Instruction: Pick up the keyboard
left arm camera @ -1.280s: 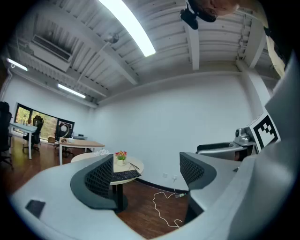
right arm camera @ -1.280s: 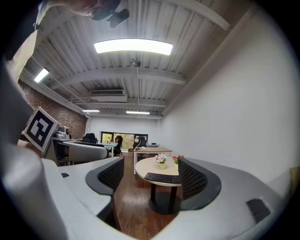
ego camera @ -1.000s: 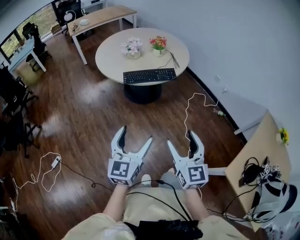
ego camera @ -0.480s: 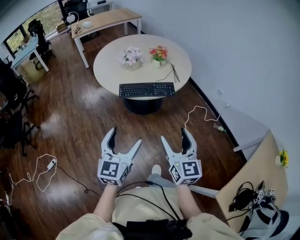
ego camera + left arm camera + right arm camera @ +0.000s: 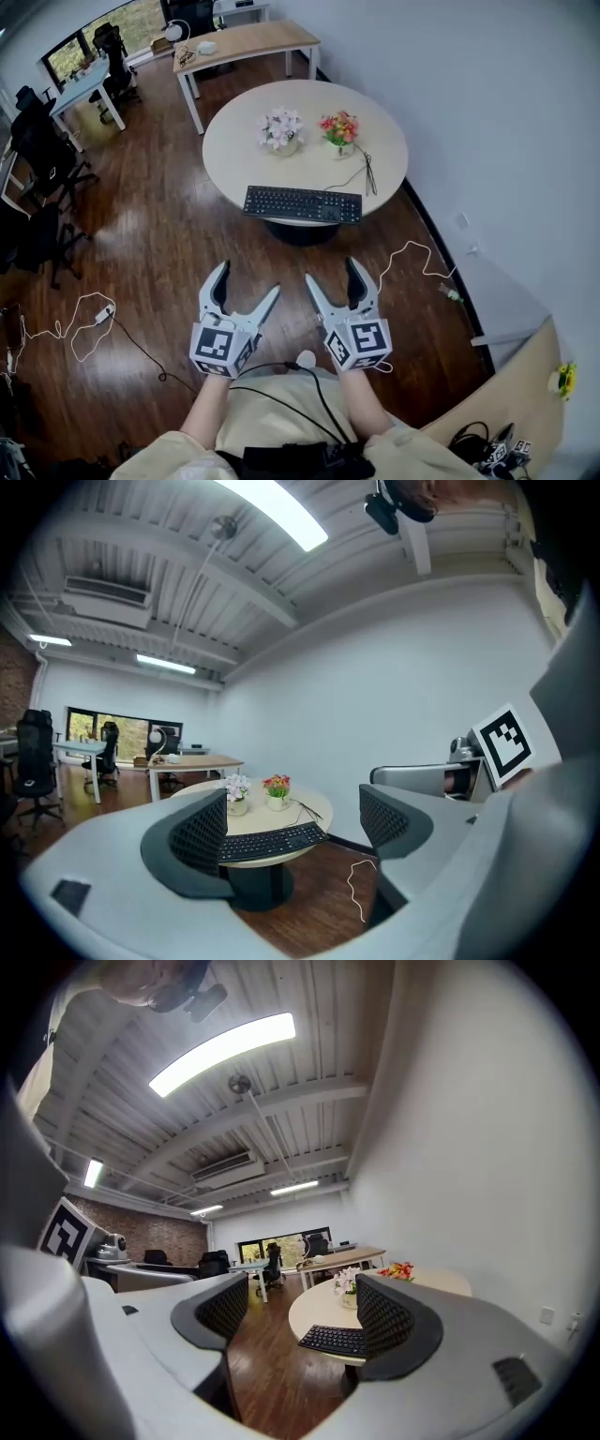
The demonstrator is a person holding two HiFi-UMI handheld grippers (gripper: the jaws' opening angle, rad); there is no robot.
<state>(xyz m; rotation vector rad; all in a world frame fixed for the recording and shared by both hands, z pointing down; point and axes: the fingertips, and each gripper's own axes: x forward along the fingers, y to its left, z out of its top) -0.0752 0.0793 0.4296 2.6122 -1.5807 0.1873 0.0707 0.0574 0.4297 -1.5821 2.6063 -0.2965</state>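
A black keyboard (image 5: 303, 203) lies along the near edge of a round beige table (image 5: 244, 150). It also shows in the left gripper view as the keyboard (image 5: 272, 840) and in the right gripper view as the keyboard (image 5: 337, 1340). My left gripper (image 5: 246, 284) and right gripper (image 5: 332, 275) hang side by side over the wooden floor, well short of the table. Both stand open with nothing between their fingers.
Two flower pots, white blooms (image 5: 282, 130) and red blooms (image 5: 340, 127), stand behind the keyboard. A thin black cable (image 5: 362, 170) lies on the tabletop. A white cord (image 5: 412, 258) trails on the floor at right. A long desk (image 5: 246, 44) and office chairs (image 5: 42, 150) stand farther back.
The round table and keyboard have drawn closer and shifted right in the head view. Both grippers stay open in front of the body.
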